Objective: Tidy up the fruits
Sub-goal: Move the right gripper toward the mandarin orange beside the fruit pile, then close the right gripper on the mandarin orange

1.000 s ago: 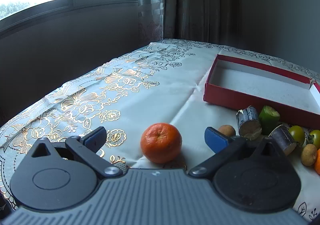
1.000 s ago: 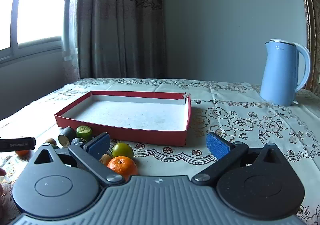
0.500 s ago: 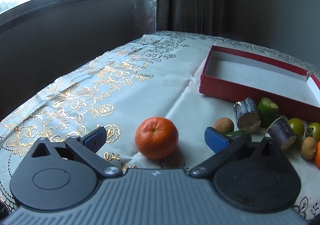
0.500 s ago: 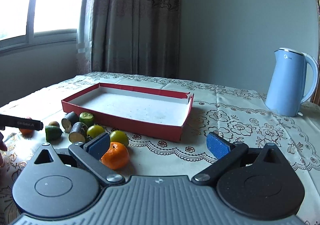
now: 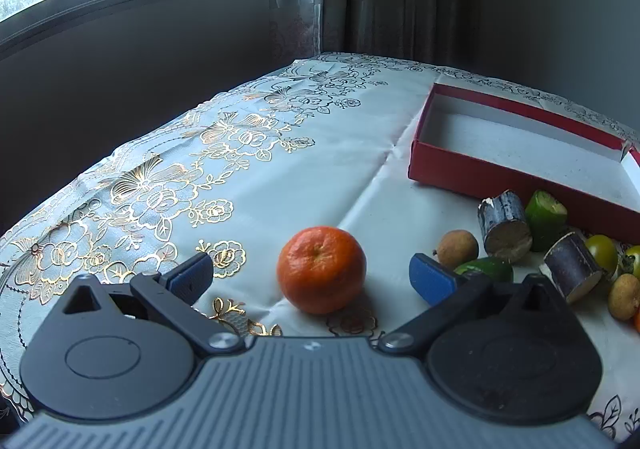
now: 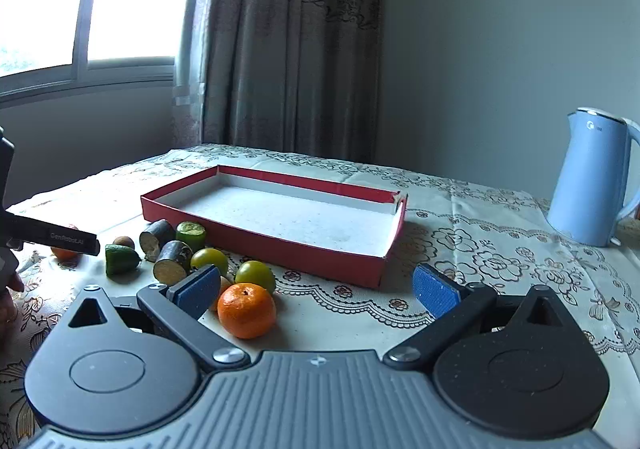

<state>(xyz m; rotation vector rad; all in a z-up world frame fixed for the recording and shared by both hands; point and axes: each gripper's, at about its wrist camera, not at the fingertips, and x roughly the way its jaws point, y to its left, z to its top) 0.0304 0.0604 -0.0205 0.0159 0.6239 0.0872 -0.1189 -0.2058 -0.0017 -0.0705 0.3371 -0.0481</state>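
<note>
Fruits all lay outside the empty red box (image 5: 480, 169) at two o'clock in the left view, a mandarin (image 5: 321, 269) between the wide-open left gripper (image 5: 310, 275), while the right view showed the right gripper (image 6: 316, 289), equally wide, beside another mandarin (image 6: 247, 311) at nine o'clock.

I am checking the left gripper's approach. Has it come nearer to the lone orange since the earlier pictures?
Yes. The left gripper has come forward: the orange now lies between its open fingers, and the red box looks nearer.
</note>
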